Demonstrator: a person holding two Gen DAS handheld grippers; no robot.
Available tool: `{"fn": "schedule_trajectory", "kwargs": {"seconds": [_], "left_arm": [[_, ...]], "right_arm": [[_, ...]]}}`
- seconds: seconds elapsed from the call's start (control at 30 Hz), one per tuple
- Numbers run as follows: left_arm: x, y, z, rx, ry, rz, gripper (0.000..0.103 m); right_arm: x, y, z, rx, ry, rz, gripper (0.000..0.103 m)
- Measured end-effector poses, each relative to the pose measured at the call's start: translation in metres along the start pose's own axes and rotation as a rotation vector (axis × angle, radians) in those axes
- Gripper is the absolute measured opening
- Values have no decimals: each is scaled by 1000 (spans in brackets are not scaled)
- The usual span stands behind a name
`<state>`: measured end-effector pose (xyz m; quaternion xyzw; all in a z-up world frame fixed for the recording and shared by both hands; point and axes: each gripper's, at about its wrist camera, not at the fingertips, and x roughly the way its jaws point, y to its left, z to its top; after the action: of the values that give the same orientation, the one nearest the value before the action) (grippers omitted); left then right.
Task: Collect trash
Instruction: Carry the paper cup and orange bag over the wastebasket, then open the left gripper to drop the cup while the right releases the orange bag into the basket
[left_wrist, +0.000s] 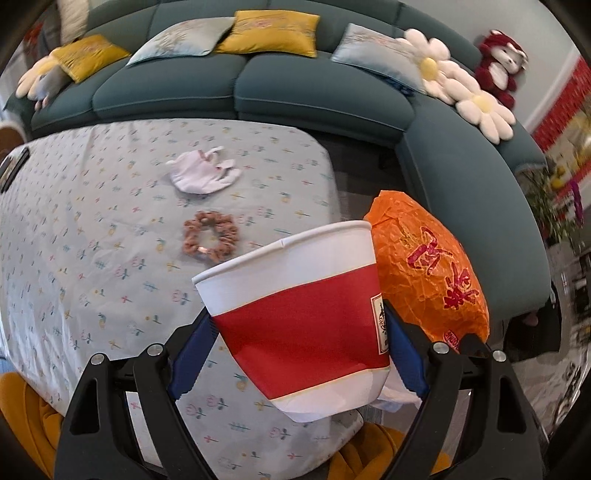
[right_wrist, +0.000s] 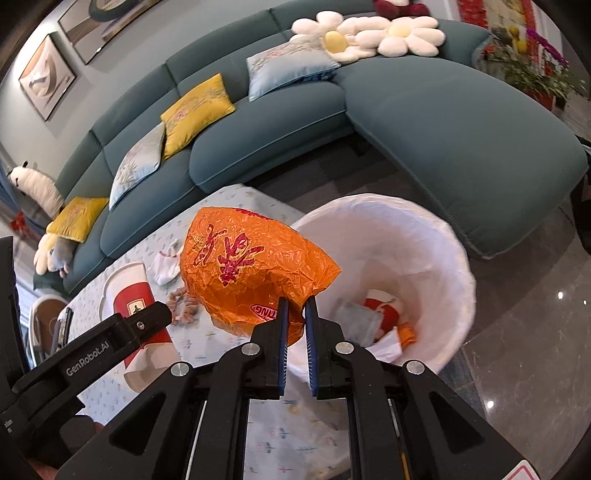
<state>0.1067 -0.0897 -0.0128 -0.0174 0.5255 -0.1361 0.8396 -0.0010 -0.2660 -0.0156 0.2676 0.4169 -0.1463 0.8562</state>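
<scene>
Two grippers are up over the table edge, each with a piece of trash. Biggest thing in the room is the teal sectional sofa (right_wrist: 424, 122), curving round the far side, strewn with yellow and pale blue cushions and two daisy-shaped pillows (right_wrist: 369, 37). Nearer sits the table under a pale floral cloth (left_wrist: 92, 229). Off its right end, on the floor, stands the white-lined trash bin (right_wrist: 436, 258), and down inside it there's a red-and-white cup, an orange scrap and crumpled paper.

Over to the left gripper (left_wrist: 299, 350): its jaws stand wide, blue pads pressed on both sides of a red-and-white paper cup (left_wrist: 291, 306), tilted, rim toward the far left, held above the table's near right corner. The right gripper (right_wrist: 295, 314) has its jaws nearly together, pinching the edge of a crinkled orange plastic bag (right_wrist: 251, 269) with red lettering, puffed up and hanging just left of the bin's rim, over the table's end.

On the cloth, a white crumpled cloth (left_wrist: 203, 173) lies farther out, and nearer, a brown scrunchie (left_wrist: 210, 236).
</scene>
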Motion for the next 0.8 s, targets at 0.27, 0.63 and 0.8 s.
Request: {"fn": "schedule_trajectory", "kwargs": {"seconds": [0.27, 0.63, 0.8], "left_arm": [[1, -42, -13, 96, 6, -43, 81], [14, -89, -21, 188, 25, -119, 81], [23, -105, -20, 213, 33, -152, 82]], "right_arm": [[-11, -38, 1, 52, -22, -25, 9], [-14, -82, 6, 126, -38, -57, 9], [-10, -97, 11, 153, -38, -67, 9]]}}
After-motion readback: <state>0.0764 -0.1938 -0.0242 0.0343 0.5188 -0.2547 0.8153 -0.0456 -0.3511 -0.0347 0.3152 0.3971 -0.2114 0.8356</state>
